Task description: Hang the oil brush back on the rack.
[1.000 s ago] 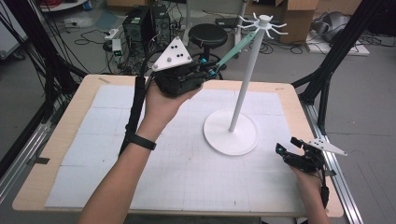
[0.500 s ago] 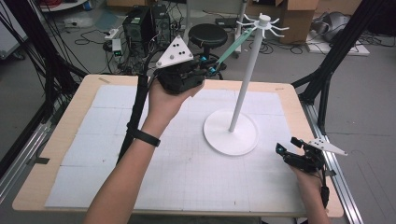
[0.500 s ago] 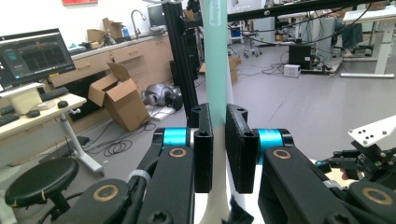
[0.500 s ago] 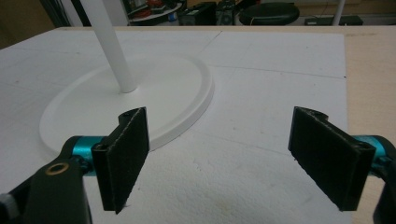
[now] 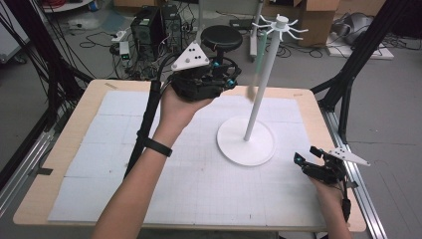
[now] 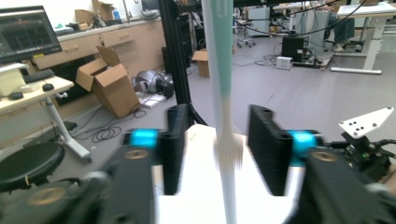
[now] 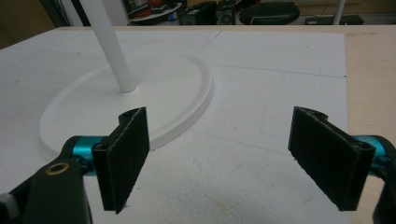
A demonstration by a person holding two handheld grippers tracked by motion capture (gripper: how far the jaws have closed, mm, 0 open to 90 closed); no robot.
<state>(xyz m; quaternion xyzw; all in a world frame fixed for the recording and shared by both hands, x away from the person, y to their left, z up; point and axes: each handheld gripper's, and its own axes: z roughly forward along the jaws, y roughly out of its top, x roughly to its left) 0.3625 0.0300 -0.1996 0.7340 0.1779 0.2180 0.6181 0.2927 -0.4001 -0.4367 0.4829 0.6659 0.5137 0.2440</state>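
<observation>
A white hook stand (image 5: 259, 82) rises from a round base (image 5: 234, 147) mid-table. A long teal-and-white utensil (image 5: 258, 59) hangs blurred from one of its top hooks, close beside the pole. My left gripper (image 5: 232, 76), raised in the person's left hand, points at it. Its jaws have just been opening. In the left gripper view the utensil (image 6: 219, 70) hangs between the spread pads of my left gripper (image 6: 219, 149), touching neither. My right gripper (image 5: 301, 162) rests open near the table's right edge. In its own view my right gripper (image 7: 219, 158) holds nothing and faces the base (image 7: 140, 98).
White foam sheets (image 5: 124, 149) cover the wooden table (image 5: 64, 149). Black frame struts (image 5: 348, 79) stand at the right, a black stool (image 5: 221, 37) and computer gear (image 5: 149, 25) behind the far edge. My right gripper (image 6: 366, 140) shows far off in the left gripper view.
The left jaws have opened and let go of the utensil. It has swung from a slant toward the gripper to hanging near the pole. The right gripper has not moved.
</observation>
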